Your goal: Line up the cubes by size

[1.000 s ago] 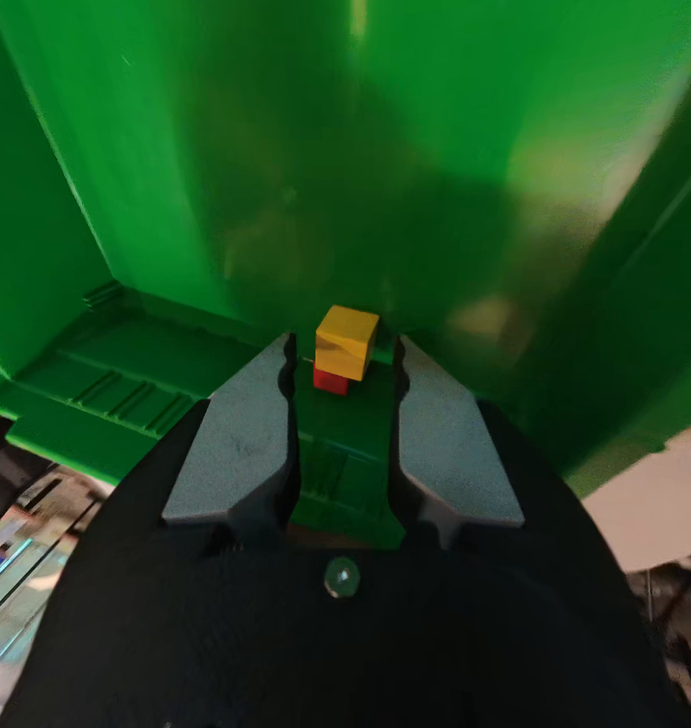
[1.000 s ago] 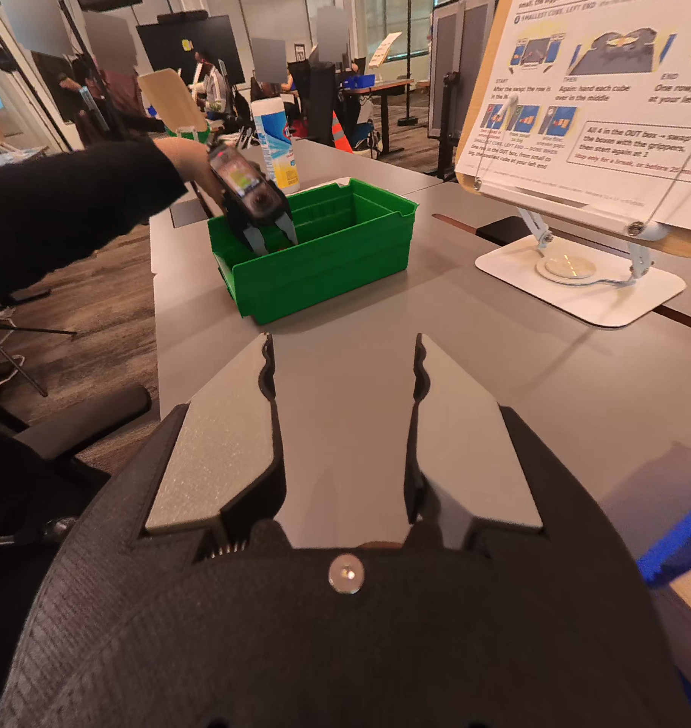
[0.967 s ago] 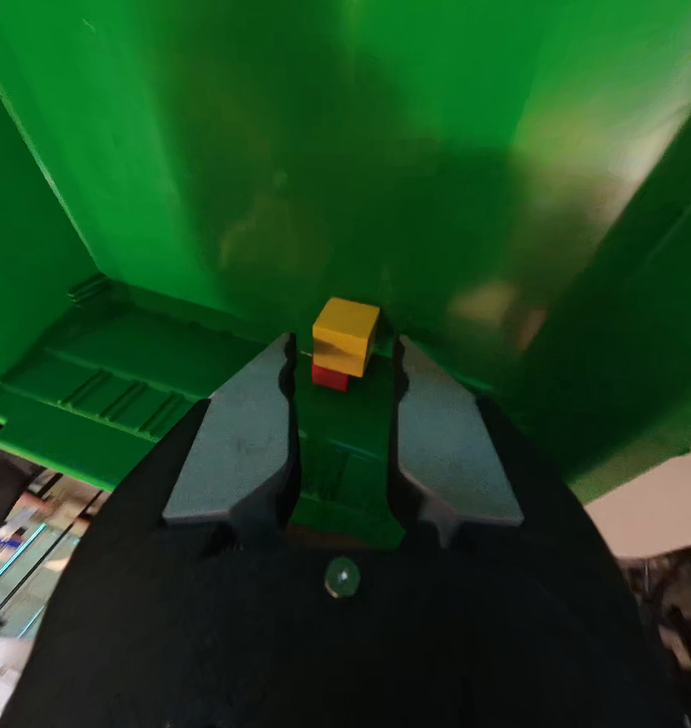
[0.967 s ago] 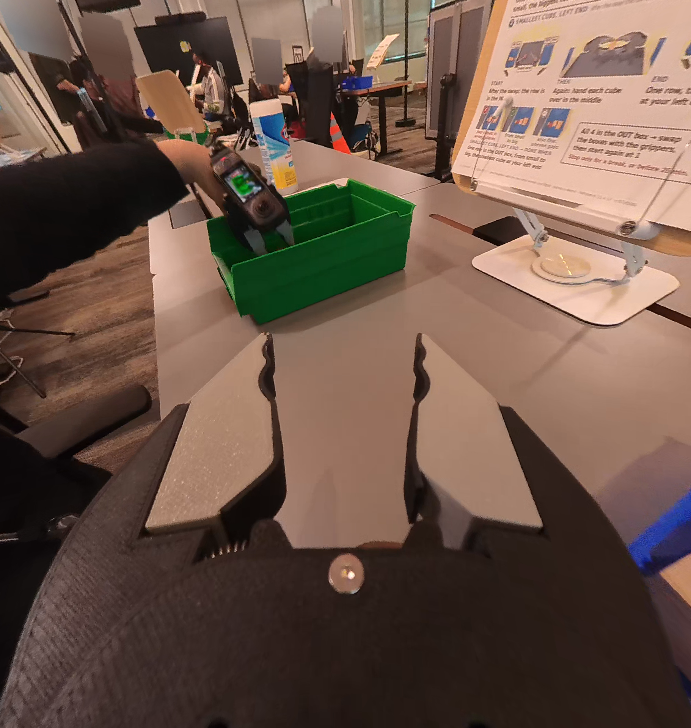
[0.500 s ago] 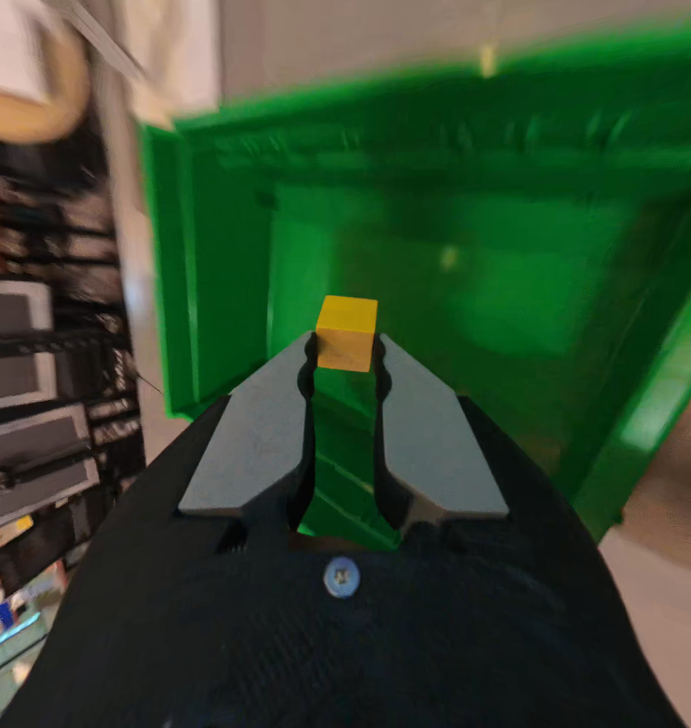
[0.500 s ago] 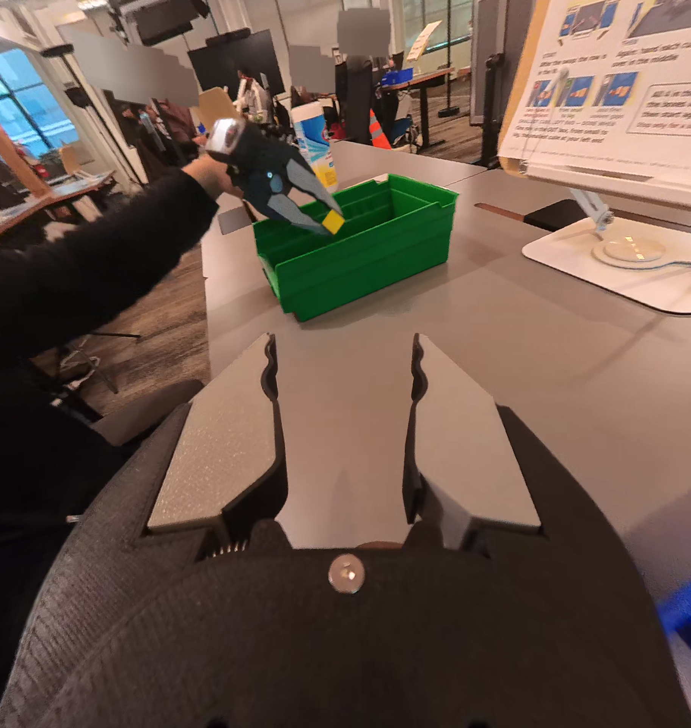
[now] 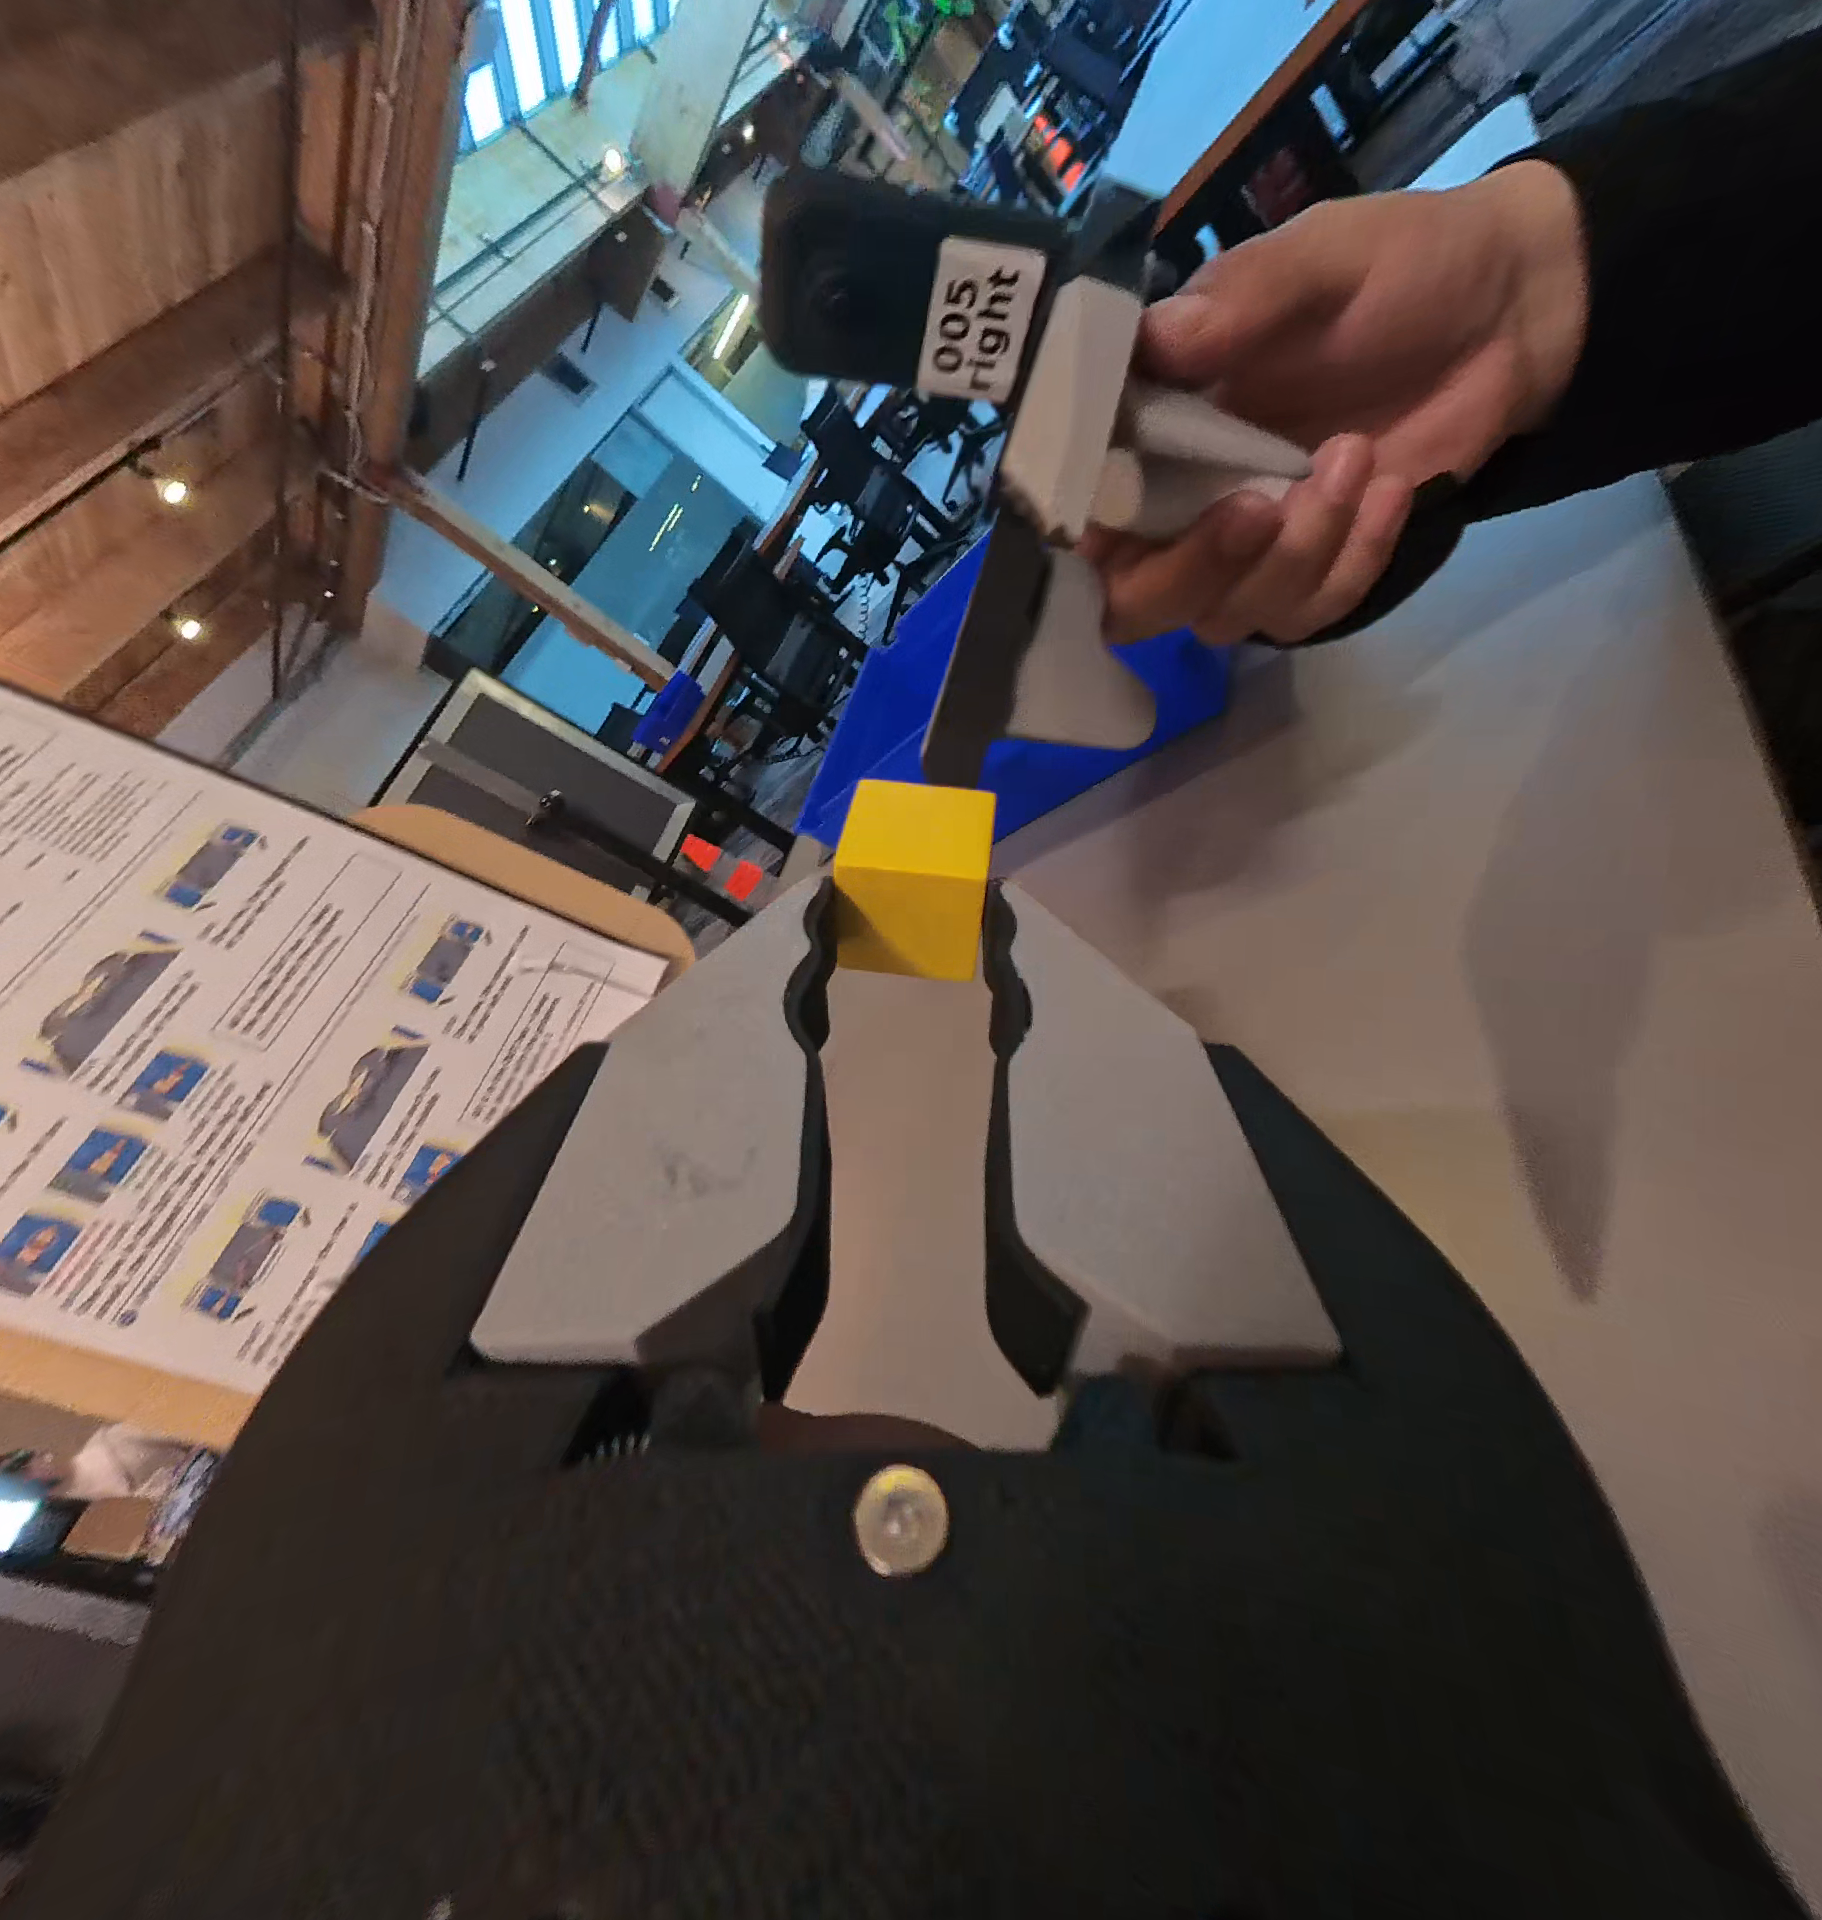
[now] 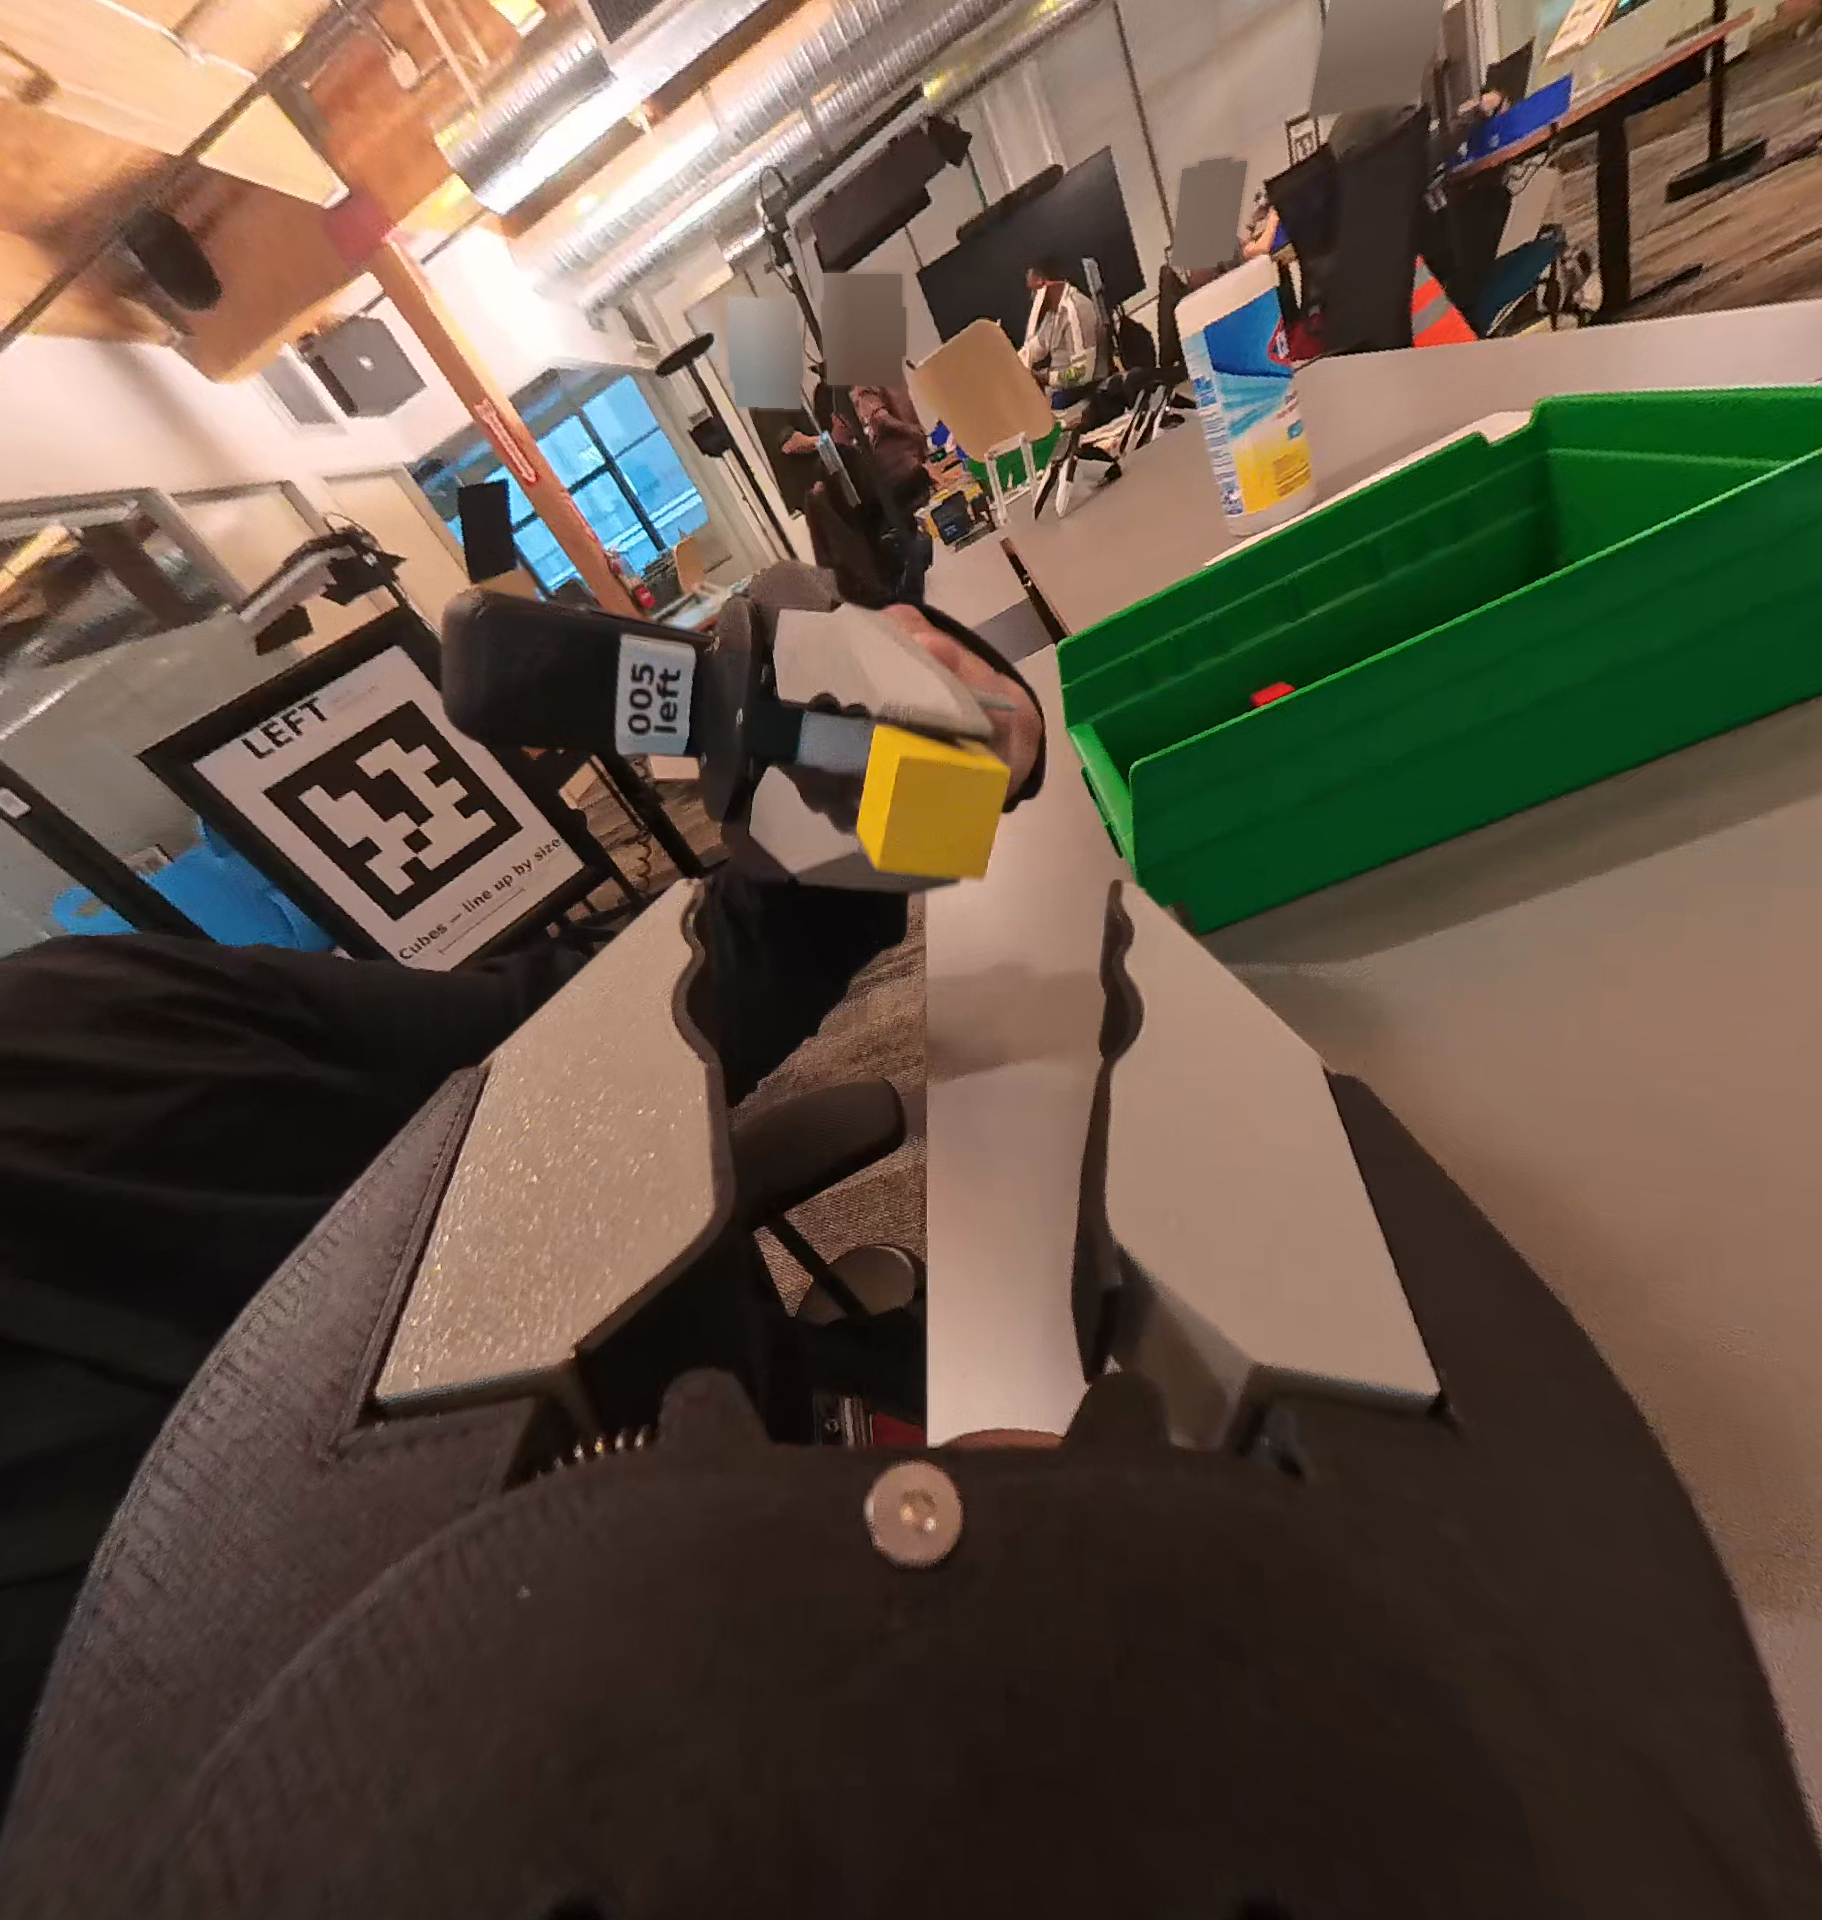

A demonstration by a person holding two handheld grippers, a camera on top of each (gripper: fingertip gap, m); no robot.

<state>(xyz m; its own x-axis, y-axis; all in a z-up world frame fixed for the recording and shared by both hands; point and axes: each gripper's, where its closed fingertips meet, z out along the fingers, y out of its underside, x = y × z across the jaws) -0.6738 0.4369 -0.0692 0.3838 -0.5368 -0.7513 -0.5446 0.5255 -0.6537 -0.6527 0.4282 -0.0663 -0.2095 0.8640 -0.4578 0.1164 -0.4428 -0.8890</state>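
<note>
Left wrist view: my left gripper pinches the yellow cube at its fingertips, lifted above the desk. My right gripper gapes with nothing between its fingers. A red cube peeks from the green bin, mostly hidden. Both gripper stickers carry writing.

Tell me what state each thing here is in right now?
Left gripper: shut on the yellow cube.
Yellow cube: held in the air, clear of the table.
Right gripper: open, empty.
Green bin: on the table, open-topped.
Red cube: lying inside the green bin.
Wipes canister: upright.
</note>
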